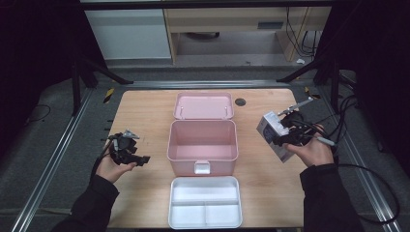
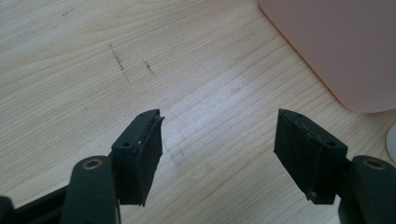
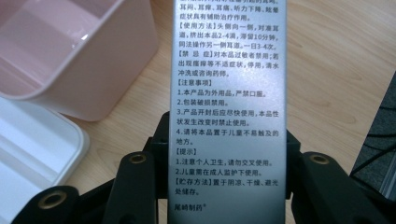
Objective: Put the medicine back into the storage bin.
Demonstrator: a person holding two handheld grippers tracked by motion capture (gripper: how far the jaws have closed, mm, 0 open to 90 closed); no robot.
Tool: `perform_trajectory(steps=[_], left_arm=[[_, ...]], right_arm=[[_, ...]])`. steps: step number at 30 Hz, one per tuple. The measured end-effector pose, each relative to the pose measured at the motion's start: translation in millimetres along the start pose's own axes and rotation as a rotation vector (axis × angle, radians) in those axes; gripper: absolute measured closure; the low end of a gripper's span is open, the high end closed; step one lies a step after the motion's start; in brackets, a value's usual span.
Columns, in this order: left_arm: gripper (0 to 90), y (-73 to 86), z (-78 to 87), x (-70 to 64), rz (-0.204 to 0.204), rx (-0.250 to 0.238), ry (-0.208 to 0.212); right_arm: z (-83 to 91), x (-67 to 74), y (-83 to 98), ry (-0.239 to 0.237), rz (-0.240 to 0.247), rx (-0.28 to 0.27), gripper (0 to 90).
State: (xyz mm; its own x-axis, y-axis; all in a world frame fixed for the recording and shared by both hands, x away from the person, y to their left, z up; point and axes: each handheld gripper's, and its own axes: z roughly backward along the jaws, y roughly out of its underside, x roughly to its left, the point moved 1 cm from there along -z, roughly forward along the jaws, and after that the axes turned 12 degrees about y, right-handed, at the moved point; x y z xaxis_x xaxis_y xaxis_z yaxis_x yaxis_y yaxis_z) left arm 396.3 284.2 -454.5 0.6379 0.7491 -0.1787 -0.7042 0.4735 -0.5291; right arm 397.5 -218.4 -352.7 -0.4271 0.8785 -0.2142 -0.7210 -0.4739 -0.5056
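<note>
A pink box (image 1: 202,145) stands open in the middle of the table, with its pink lid (image 1: 203,106) lying behind it and a white divided tray (image 1: 205,202) in front. My right gripper (image 1: 285,137) is shut on a silvery carton (image 1: 274,135) printed with text and holds it above the table right of the box. In the right gripper view the carton (image 3: 227,107) runs up between the jaws, with the pink box (image 3: 70,56) and white tray (image 3: 32,149) at the left. My left gripper (image 1: 138,157) is open with nothing between its jaws (image 2: 218,154), low over bare wood left of the box (image 2: 336,46).
The wooden table (image 1: 145,116) has a round dark grommet (image 1: 240,102) at the back. Black cables (image 1: 358,169) trail off the right edge. Metal rails and dark floor surround the table.
</note>
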Motion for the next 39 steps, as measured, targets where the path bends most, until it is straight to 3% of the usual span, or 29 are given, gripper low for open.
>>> perform_trajectory(steps=[8,14,24,39], left_arm=[[32.0,0.4,-0.7,-0.1,0.001,0.005,0.000],[32.0,0.2,-0.4,-0.6,0.001,0.002,0.001],[32.0,-0.1,-0.1,-1.0,-0.003,0.002,0.004],[32.1,0.3,0.5,0.0,-0.003,0.004,0.003]], right_arm=[[18.1,8.0,-24.0,-0.018,0.028,-0.028,56.8],[24.4,22.0,-43.3,-0.032,0.070,-0.042,56.8],[22.8,43.9,-66.1,-0.062,0.117,-0.054,56.9],[14.7,88.9,-103.5,-0.137,0.190,-0.086,56.9]])
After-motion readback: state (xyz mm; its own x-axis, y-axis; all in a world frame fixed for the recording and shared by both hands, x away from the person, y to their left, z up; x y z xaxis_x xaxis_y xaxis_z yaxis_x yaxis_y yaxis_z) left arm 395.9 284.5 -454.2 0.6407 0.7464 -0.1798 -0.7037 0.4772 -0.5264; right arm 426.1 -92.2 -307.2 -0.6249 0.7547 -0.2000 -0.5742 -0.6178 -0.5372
